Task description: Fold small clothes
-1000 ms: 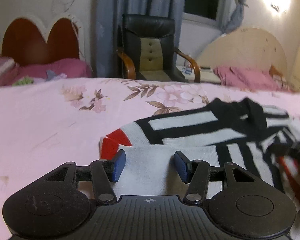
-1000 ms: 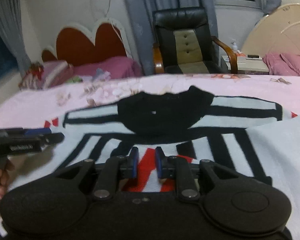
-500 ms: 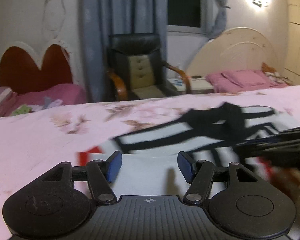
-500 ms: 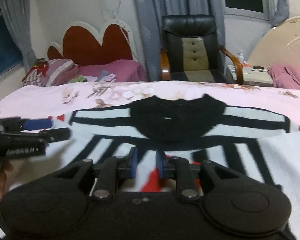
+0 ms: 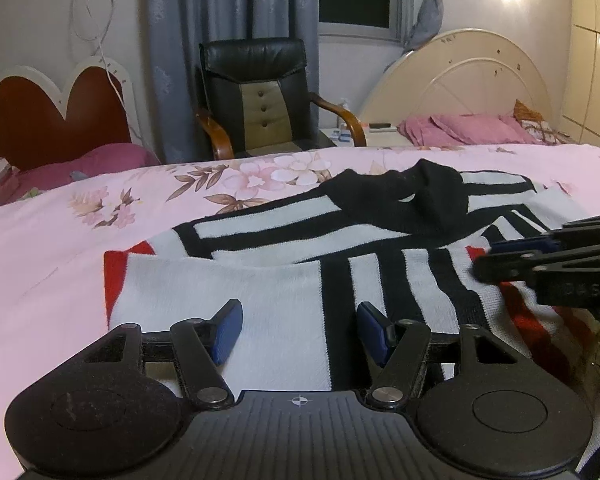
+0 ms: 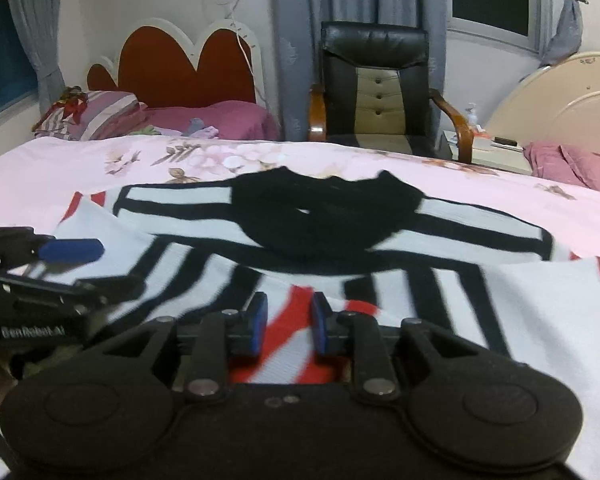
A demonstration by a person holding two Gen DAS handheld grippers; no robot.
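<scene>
A small knit sweater (image 5: 340, 240) with black, white and red stripes and a black collar lies on the pink floral bedsheet (image 5: 80, 248); it also shows in the right wrist view (image 6: 340, 240). Both sleeves are folded in over the body. My left gripper (image 5: 296, 330) is open above the folded white left sleeve, holding nothing. My right gripper (image 6: 287, 320) has its jaws narrowly apart over the red-striped hem, with cloth between the pads; a grip is not certain. The right gripper also shows from the side in the left wrist view (image 5: 540, 256), and the left gripper in the right wrist view (image 6: 48, 264).
A black and tan armchair (image 5: 260, 100) stands beyond the bed's far edge. A red heart-shaped headboard (image 6: 188, 68) with pillows is at the far left, a cream headboard (image 5: 460, 80) with pink bedding at the far right. A nightstand (image 6: 496, 152) is beside the chair.
The left gripper has lifted and swung right, now looking across the sweater body. The right gripper's jaws have parted slightly over the red hem. The sweater lies flatter.
</scene>
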